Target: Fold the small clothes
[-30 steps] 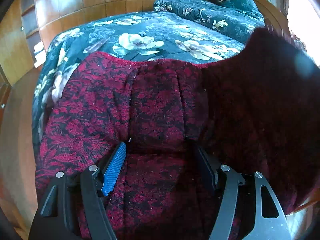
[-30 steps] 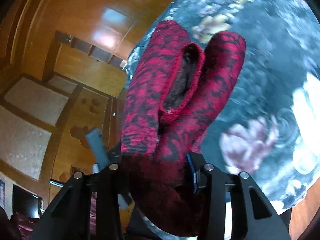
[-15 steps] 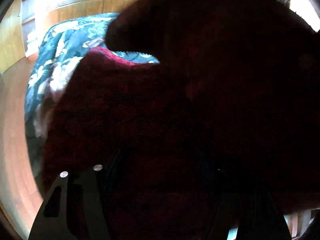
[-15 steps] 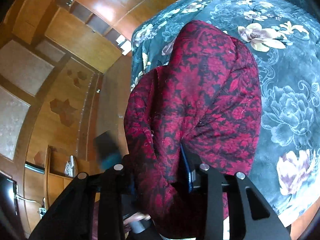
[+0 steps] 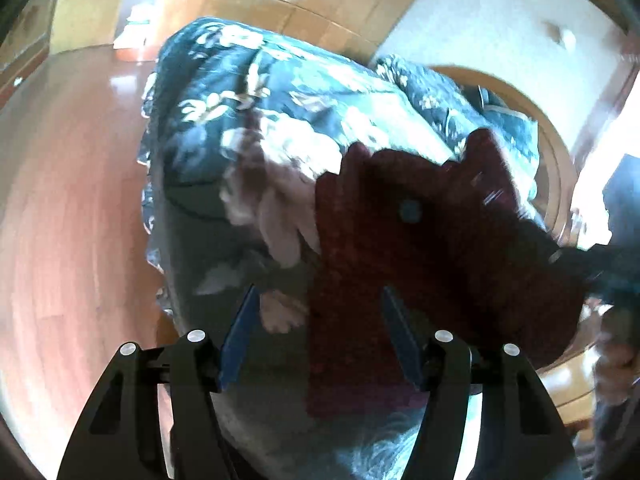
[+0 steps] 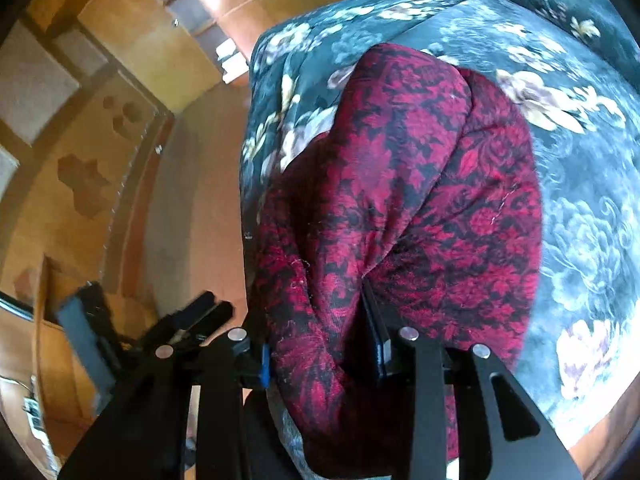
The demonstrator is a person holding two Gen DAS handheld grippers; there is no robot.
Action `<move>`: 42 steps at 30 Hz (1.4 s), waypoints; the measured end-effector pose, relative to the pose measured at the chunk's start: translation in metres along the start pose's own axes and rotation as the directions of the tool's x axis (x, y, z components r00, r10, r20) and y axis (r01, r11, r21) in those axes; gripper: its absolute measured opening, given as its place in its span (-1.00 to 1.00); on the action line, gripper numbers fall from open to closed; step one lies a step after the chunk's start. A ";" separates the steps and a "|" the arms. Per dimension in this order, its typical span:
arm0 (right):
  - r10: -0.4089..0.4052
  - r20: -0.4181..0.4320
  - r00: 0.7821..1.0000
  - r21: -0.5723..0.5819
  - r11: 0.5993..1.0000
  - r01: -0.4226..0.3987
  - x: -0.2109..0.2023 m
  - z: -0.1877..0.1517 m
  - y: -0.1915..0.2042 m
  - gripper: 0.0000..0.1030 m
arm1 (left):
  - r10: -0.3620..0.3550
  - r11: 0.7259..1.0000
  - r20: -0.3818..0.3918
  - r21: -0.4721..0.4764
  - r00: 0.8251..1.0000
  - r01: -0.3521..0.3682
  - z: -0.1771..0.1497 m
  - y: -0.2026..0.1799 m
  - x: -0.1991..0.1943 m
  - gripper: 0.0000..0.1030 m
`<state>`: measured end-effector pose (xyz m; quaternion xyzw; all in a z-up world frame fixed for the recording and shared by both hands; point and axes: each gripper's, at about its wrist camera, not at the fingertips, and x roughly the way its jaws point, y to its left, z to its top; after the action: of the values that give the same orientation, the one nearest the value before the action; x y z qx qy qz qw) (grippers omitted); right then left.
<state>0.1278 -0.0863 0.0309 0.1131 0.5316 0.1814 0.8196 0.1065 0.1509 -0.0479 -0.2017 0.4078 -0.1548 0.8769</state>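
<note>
The small garment (image 6: 400,200), red with a black floral pattern, is bunched over the near edge of the bed. My right gripper (image 6: 320,340) is shut on its lower fold, the cloth pinched between both pads. In the left wrist view the same garment (image 5: 420,240) looks dark and blurred, held up at the right by the other gripper (image 5: 592,260). My left gripper (image 5: 320,320) is open with both blue pads bare; the garment's left edge shows behind its right finger, ungripped. That left gripper (image 6: 120,332) also appears blurred at the lower left of the right wrist view.
A dark teal floral quilt (image 5: 260,120) covers the bed, with a pillow (image 5: 440,92) and a curved wooden headboard (image 5: 552,152) beyond. Polished wooden floor (image 5: 72,200) lies left of the bed. Wooden wardrobe panels (image 6: 100,80) stand past the floor.
The garment no longer fills the left wrist view; my left gripper has pulled back and swung left. My right gripper kept its hold and the garment came down onto the quilt.
</note>
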 end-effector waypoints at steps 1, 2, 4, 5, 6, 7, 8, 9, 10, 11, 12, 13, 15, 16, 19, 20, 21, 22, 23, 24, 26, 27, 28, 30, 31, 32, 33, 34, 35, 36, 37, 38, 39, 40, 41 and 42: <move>-0.012 -0.007 1.000 -0.015 1.000 0.012 0.008 -0.001 0.005 -0.33 | -0.010 1.000 0.006 -0.014 1.000 0.010 0.003 0.005 -0.003 0.21; -0.026 -0.022 0.999 -0.028 0.999 0.025 0.020 -0.004 0.010 -0.33 | -0.024 0.999 0.013 -0.031 1.000 0.024 0.005 0.009 -0.007 0.21; -0.049 -0.041 0.998 -0.060 0.997 0.046 0.038 -0.011 0.017 -0.33 | -0.056 0.997 0.024 -0.055 0.998 0.058 0.010 0.016 -0.011 0.21; -0.063 -0.044 0.997 -0.086 0.995 0.059 0.048 -0.017 0.021 -0.33 | -0.079 0.994 0.032 -0.069 0.996 0.081 0.012 0.018 -0.015 0.21; -0.071 -0.043 0.997 -0.103 0.992 0.066 0.053 -0.020 0.024 -0.32 | -0.092 0.993 0.036 -0.075 0.995 0.094 0.015 0.020 -0.016 0.21; -0.077 -0.037 0.996 -0.118 0.990 0.072 0.055 -0.023 0.026 -0.32 | -0.126 0.987 0.042 -0.091 0.991 0.129 0.017 0.021 -0.018 0.21; -0.081 -0.024 0.996 -0.132 0.988 0.077 0.055 -0.025 0.028 -0.30 | -0.145 0.984 0.044 -0.103 0.988 0.149 0.021 0.022 -0.017 0.21; -0.069 -0.011 0.998 -0.146 0.987 0.067 0.053 -0.027 0.029 -0.19 | -0.161 0.980 0.045 -0.115 0.986 0.165 0.024 0.022 -0.017 0.21; -0.052 -0.003 0.999 -0.153 0.987 0.051 0.050 -0.028 0.029 -0.12 | -0.177 0.975 0.047 -0.126 0.983 0.182 0.026 0.021 -0.017 0.21; -0.009 0.012 1.000 -0.154 0.988 0.011 0.045 -0.030 0.028 0.05 | -0.186 0.973 0.047 -0.127 0.981 0.190 0.029 0.021 -0.015 0.21; 0.044 0.024 0.999 -0.150 0.988 -0.040 0.040 -0.031 0.026 0.28 | -0.195 0.972 0.047 -0.124 0.980 0.200 0.031 0.018 -0.015 0.21; 0.084 0.032 0.996 -0.147 0.986 -0.078 0.036 -0.032 0.024 0.36 | -0.204 0.971 0.045 -0.118 0.978 0.208 0.034 0.013 -0.016 0.21; 0.146 0.059 0.988 -0.147 0.980 -0.136 0.026 -0.036 0.019 0.39 | -0.229 0.967 0.038 -0.109 0.973 0.232 0.038 0.005 -0.015 0.21; 0.164 0.069 0.984 -0.145 0.977 -0.153 0.023 -0.038 0.016 0.39 | -0.237 0.965 0.034 -0.104 0.971 0.239 0.039 0.002 -0.015 0.21; 0.232 0.091 0.968 -0.139 0.966 -0.218 0.011 -0.046 0.006 0.49 | -0.254 0.964 0.012 -0.076 0.967 0.254 0.046 -0.014 -0.011 0.21; 0.249 0.101 0.963 -0.138 0.962 -0.234 0.006 -0.049 0.002 0.53 | -0.260 0.963 0.004 -0.068 0.966 0.259 0.048 -0.018 -0.009 0.21; 0.264 0.106 0.959 -0.141 0.959 -0.248 0.003 -0.052 0.002 0.59 | -0.263 0.963 -0.006 -0.061 0.965 0.262 0.050 -0.022 -0.007 0.24; 0.275 0.109 0.955 -0.145 0.955 -0.259 0.000 -0.057 0.004 0.62 | -0.261 0.964 -0.011 -0.054 0.965 0.260 0.052 -0.026 -0.006 0.28; 0.278 0.115 0.954 -0.157 0.953 -0.259 -0.003 -0.060 0.004 0.63 | -0.259 0.965 -0.017 -0.036 0.966 0.258 0.055 -0.034 -0.004 0.32; 0.278 0.118 0.953 -0.169 0.952 -0.257 -0.005 -0.065 0.006 0.64 | -0.259 0.966 -0.024 -0.021 0.966 0.258 0.057 -0.040 -0.001 0.34; 0.272 0.118 0.955 -0.191 0.950 -0.247 -0.005 -0.068 0.012 0.65 | -0.247 0.969 -0.051 0.013 0.968 0.248 0.061 -0.052 0.008 0.34; 0.267 0.117 0.957 -0.204 0.949 -0.240 -0.004 -0.070 0.014 0.65 | -0.239 0.970 -0.077 0.030 0.968 0.242 0.064 -0.058 0.016 0.36; 0.262 0.117 0.958 -0.220 0.947 -0.233 -0.004 -0.073 0.017 0.66 | -0.233 0.971 -0.092 0.038 0.968 0.237 0.065 -0.061 0.021 0.36; 0.247 0.106 0.963 -0.279 0.937 -0.210 -0.003 -0.077 0.022 0.68 | -0.227 0.970 -0.139 0.058 0.964 0.237 0.069 -0.071 0.034 0.36; 0.246 0.108 0.963 -0.295 0.933 -0.205 -0.003 -0.079 0.023 0.68 | -0.233 0.967 -0.163 0.067 0.959 0.246 0.071 -0.075 0.040 0.36; 0.244 0.111 0.963 -0.312 0.929 -0.199 -0.003 -0.081 0.024 0.69 | -0.242 0.962 -0.201 0.076 0.949 0.261 0.073 -0.079 0.047 0.36; 0.243 0.114 0.963 -0.324 0.925 -0.195 -0.003 -0.083 0.024 0.69 | -0.248 0.960 -0.234 0.075 0.940 0.272 0.075 -0.083 0.055 0.36; 0.244 0.114 0.963 -0.331 0.923 -0.194 -0.003 -0.083 0.024 0.69 | -0.263 0.955 -0.262 0.067 0.928 0.290 0.076 -0.087 0.062 0.36; 0.239 0.119 0.964 -0.334 0.924 -0.188 -0.004 -0.086 0.022 0.69 | -0.268 0.952 -0.276 0.074 0.923 0.298 0.076 -0.091 0.065 0.36; 0.241 0.121 0.963 -0.334 0.924 -0.189 -0.005 -0.088 0.020 0.69 | -0.255 0.951 -0.276 0.101 0.927 0.291 0.077 -0.096 0.067 0.22; 0.244 0.126 0.962 -0.332 0.924 -0.191 -0.009 -0.092 0.019 0.70 | -0.228 0.951 -0.274 0.141 0.934 0.274 0.076 -0.102 0.068 -0.34; 0.253 0.130 0.959 -0.324 0.925 -0.200 -0.014 -0.093 0.014 0.70 | -0.204 0.952 -0.277 0.167 0.939 0.256 0.076 -0.105 0.070 -0.62; 0.267 0.126 0.955 -0.312 0.925 -0.217 -0.018 -0.094 0.008 0.70 | -0.188 0.952 -0.279 0.184 0.942 0.244 0.076 -0.107 0.071 -0.69; 0.291 0.119 0.949 -0.294 0.924 -0.246 -0.026 -0.095 -0.001 0.70 | -0.186 0.949 -0.278 0.197 0.943 0.245 0.075 -0.109 0.071 -0.70; 0.303 0.120 0.946 -0.289 0.922 -0.258 -0.035 -0.098 -0.006 0.70 | -0.180 0.948 -0.272 0.208 0.945 0.241 0.076 -0.110 0.070 -0.70; 0.310 0.125 0.942 -0.284 0.921 -0.266 -0.042 -0.100 -0.011 0.70 | -0.175 0.947 -0.270 0.215 0.947 0.237 0.076 -0.110 0.068 -0.70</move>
<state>0.0233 -0.1148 0.0202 0.0951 0.4095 0.3592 0.8332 0.1962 0.0424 0.0050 -0.1129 0.4682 -0.3192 0.8162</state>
